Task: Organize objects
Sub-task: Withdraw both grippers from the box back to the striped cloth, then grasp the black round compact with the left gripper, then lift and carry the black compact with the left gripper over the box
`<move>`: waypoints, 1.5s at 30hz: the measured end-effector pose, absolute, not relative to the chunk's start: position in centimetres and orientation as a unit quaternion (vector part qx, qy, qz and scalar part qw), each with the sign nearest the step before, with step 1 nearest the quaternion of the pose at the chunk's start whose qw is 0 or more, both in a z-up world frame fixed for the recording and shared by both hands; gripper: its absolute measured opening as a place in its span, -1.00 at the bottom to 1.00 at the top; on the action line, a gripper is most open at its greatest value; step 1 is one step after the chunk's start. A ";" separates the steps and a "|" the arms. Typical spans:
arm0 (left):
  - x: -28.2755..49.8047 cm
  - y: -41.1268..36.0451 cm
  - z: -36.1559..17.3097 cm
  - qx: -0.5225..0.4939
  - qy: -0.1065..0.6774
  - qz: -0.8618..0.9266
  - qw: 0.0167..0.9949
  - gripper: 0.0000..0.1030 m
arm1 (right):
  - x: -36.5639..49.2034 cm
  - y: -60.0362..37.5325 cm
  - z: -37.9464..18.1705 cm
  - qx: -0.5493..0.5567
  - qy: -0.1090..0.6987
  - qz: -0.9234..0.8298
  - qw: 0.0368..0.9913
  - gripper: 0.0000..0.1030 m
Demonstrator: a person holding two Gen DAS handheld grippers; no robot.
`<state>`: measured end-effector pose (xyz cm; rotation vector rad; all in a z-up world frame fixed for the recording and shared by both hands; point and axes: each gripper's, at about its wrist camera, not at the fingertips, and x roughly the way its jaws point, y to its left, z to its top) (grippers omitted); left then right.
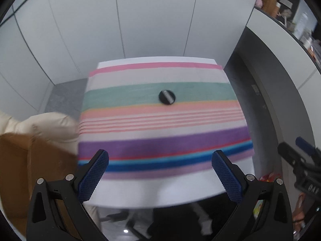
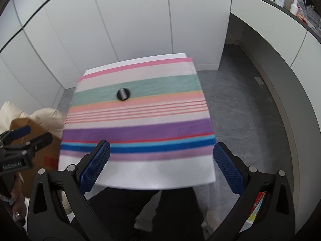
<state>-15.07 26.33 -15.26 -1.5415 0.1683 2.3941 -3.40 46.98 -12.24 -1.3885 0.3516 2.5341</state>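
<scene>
small round black disc (image 1: 167, 97) (image 2: 123, 94) with silver label, flat on teal stripe of cloth (image 1: 140, 140) (image 2: 160, 128).

White lettering "GenRobot.AI" stands on the black body of the left hand-held gripper (image 2: 30, 135), seen at the right wrist view's left edge; nothing else is legible.

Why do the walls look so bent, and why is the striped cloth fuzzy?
Left wrist view: the fisheye lens bows the wall panels; the striped cloth and black disc are smeared by motion, while the open left gripper stays sharp. Right wrist view: same curving and blur; the right gripper is crisp.
</scene>
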 end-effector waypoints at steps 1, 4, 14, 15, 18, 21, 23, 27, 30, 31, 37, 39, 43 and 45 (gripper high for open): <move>-16.5 27.3 -15.8 -0.535 0.062 0.831 0.143 1.00 | -4.4 47.8 -12.6 -0.469 0.124 0.867 0.114 1.00; -20.3 29.9 -17.5 -0.525 0.080 0.836 0.140 1.00 | -7.6 49.7 -13.6 -0.464 0.130 0.868 0.122 1.00; -30.0 34.1 -29.1 -0.551 0.086 0.824 0.103 1.00 | -19.4 53.9 -20.4 -0.479 0.119 0.861 0.123 1.00; -30.5 34.3 -30.1 -0.553 0.086 0.823 0.099 1.00 | -20.4 54.0 -21.4 -0.481 0.116 0.860 0.122 1.00; -32.1 34.7 -33.3 -0.556 0.089 0.822 0.083 0.98 | -22.1 54.3 -24.2 -0.490 0.121 0.856 0.110 1.00; -33.3 34.6 -35.9 -0.575 0.075 0.811 0.074 0.76 | -23.2 54.6 -26.8 -0.502 0.129 0.849 0.102 1.00; -33.5 34.1 -36.1 -0.565 0.054 0.820 0.073 0.59 | -23.7 54.8 -28.2 -0.511 0.130 0.843 0.103 1.00; -33.6 34.4 -35.0 -0.549 0.067 0.830 0.076 -0.08 | -24.1 55.1 -29.9 -0.518 0.132 0.839 0.103 1.00; -33.2 34.7 -34.1 -0.537 0.086 0.835 0.081 -0.10 | -24.0 55.3 -30.1 -0.518 0.133 0.839 0.103 1.00; -33.0 34.8 -33.7 -0.533 0.092 0.837 0.082 -0.10 | -24.0 55.3 -30.1 -0.517 0.133 0.839 0.104 1.00; -32.9 34.1 -30.0 -0.521 0.092 0.845 0.082 -0.11 | -23.7 54.9 -28.4 -0.508 0.122 0.846 0.104 1.00; -32.8 33.6 -28.3 -0.517 0.088 0.848 0.080 -0.11 | -23.7 54.9 -27.0 -0.503 0.118 0.850 0.104 1.00; -32.5 32.7 -23.8 -0.500 0.082 0.859 0.075 -0.10 | -23.4 54.3 -24.0 -0.488 0.112 0.859 0.102 1.00; -32.1 32.1 -21.3 -0.493 0.075 0.864 0.074 -0.10 | -23.3 54.0 -21.8 -0.480 0.106 0.865 0.102 1.00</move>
